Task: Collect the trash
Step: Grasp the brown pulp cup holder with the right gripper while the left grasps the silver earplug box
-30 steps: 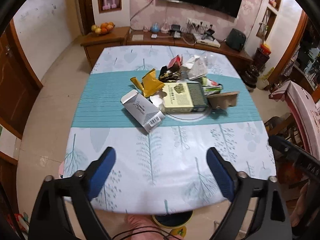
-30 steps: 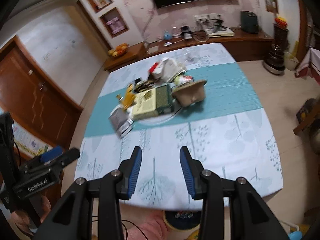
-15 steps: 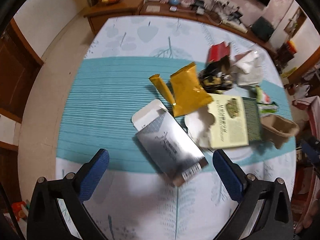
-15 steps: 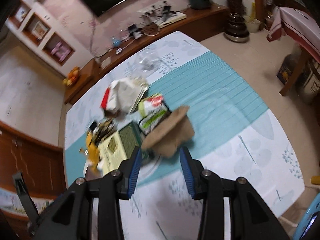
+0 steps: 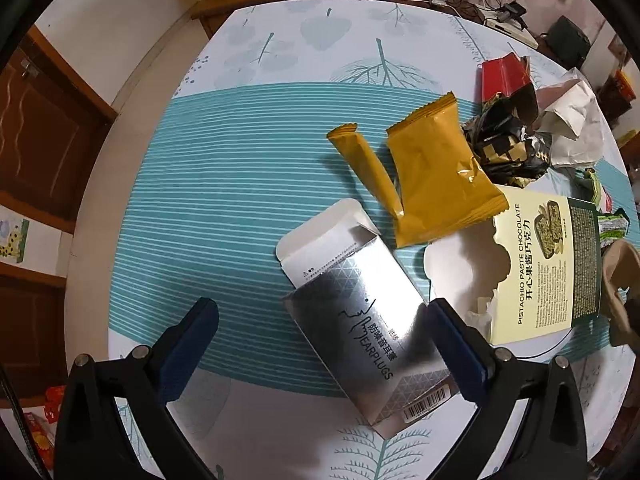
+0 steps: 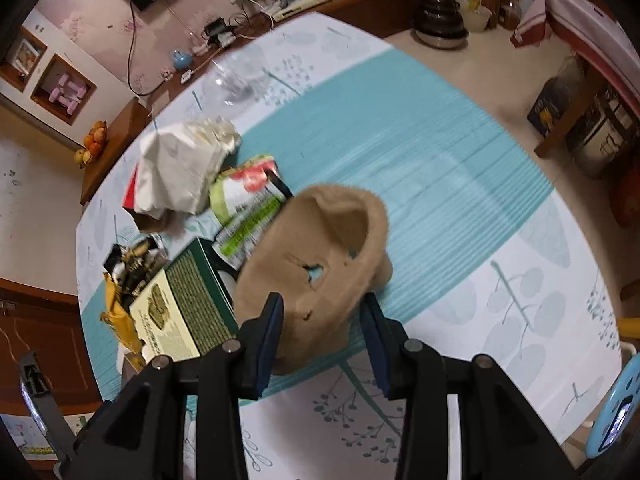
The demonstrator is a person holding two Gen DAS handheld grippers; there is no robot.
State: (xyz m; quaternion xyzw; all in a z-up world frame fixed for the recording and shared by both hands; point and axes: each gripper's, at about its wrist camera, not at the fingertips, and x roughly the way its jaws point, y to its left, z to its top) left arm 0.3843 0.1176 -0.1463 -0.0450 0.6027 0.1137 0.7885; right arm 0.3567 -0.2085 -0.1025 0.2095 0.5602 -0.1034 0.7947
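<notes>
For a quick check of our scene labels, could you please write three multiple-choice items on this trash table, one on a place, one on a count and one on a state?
1. Where does the silver earplugs box lie?
A. Between the left gripper's fingers
B. On the floor
C. Under the white paper

2. How many yellow wrappers lie on the tablecloth?
A. One
B. Two
C. Four

3. How is the silver earplugs box's end flap?
A. Taped shut
C. Torn off
B. Open

Answers:
1. A: the wide-open jaws straddle it, not yet pressing.
2. B: a narrow stick pack and a wider pouch lie side by side.
3. B: the white flap stands out past the box's far end.
</notes>
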